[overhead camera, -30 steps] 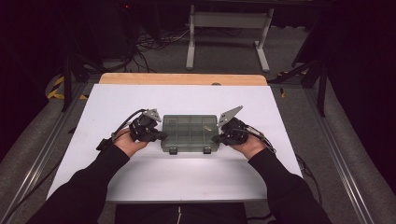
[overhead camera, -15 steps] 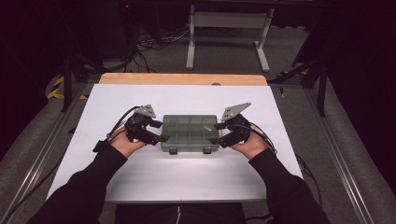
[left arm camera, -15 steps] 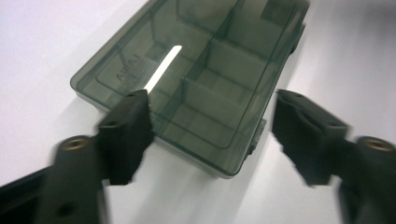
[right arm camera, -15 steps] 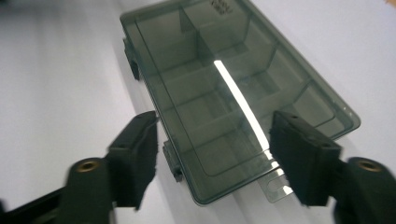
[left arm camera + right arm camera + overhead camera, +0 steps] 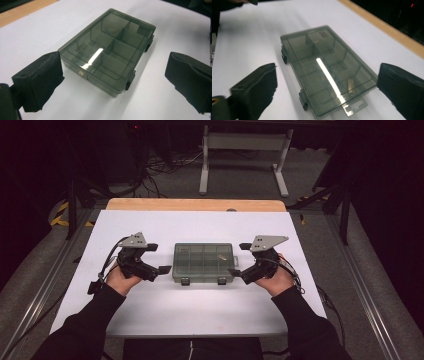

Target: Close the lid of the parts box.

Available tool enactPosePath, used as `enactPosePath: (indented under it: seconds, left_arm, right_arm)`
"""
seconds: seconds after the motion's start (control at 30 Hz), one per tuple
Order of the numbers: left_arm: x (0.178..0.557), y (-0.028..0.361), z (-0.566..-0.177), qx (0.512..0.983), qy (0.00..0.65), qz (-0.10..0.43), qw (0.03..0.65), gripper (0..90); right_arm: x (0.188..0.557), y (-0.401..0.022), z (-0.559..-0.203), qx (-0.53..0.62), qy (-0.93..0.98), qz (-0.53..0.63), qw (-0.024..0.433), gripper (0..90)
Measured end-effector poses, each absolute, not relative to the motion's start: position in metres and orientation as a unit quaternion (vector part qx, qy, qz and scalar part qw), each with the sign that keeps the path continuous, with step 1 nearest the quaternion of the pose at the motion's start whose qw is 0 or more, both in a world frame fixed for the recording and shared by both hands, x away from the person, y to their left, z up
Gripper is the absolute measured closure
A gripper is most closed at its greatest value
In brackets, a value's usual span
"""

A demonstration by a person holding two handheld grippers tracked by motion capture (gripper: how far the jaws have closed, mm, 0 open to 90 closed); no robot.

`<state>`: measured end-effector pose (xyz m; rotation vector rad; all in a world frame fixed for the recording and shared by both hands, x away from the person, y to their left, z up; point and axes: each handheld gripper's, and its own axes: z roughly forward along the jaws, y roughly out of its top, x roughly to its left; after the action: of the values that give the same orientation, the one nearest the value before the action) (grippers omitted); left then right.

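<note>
A smoky grey see-through compartment box (image 5: 204, 262) lies flat on the white table, lid down, with two latches on its near side. One compartment holds a small beige piece (image 5: 351, 86). My left gripper (image 5: 159, 258) hovers just off the box's left end and my right gripper (image 5: 239, 259) just off its right end. Both have just been opening and stand wide open, with the pads clear of the box. The left gripper view has the box (image 5: 107, 50) ahead of its gripper (image 5: 113, 72). The right gripper view has the box (image 5: 327, 67) ahead of its gripper (image 5: 327, 87).
The white table top (image 5: 200, 315) has a wooden strip (image 5: 195, 205) along its far edge and metal rails on both sides. Behind it on the floor stand a grey frame (image 5: 245, 142) and loose cables. Both forearms in black sleeves reach in from the bottom.
Both grippers have drawn back outward from the box's ends and a little upward, and their jaws went from shut to wide open. The box stays in place.
</note>
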<state>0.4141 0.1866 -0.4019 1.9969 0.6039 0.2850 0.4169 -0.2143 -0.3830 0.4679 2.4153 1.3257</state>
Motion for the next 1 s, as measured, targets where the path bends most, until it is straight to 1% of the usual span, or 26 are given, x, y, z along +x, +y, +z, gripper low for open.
enactPosePath:
  seconds: [0.07,0.33,0.53,0.63,0.7,0.83,1.0]
  left_arm:
    - [0.41,0.193,-0.405,0.814,0.253,0.126,0.508,1.7]
    - [0.39,0.222,-0.42,0.757,0.265,0.159,0.576,1.2]
    - [0.377,0.235,-0.434,0.731,0.268,0.184,0.6,1.3]
    - [0.373,0.24,-0.444,0.723,0.275,0.201,0.6,1.9]
    - [0.372,0.244,-0.45,0.727,0.281,0.202,0.593,2.4]
    - [0.366,0.25,-0.458,0.715,0.287,0.212,0.601,2.1]
    - [0.356,0.259,-0.475,0.707,0.296,0.211,0.607,1.9]
  right_arm:
    - [0.412,-0.219,-0.384,0.162,0.839,0.486,0.183,1.6]
    - [0.399,-0.234,-0.393,0.159,0.814,0.523,0.196,0.9]
    - [0.394,-0.242,-0.407,0.165,0.799,0.541,0.202,0.6]
    - [0.39,-0.245,-0.413,0.169,0.792,0.549,0.207,0.4]
    - [0.387,-0.249,-0.418,0.172,0.784,0.558,0.213,0.4]
    - [0.383,-0.256,-0.427,0.182,0.771,0.567,0.223,0.4]
    - [0.379,-0.263,-0.444,0.199,0.767,0.568,0.224,0.4]
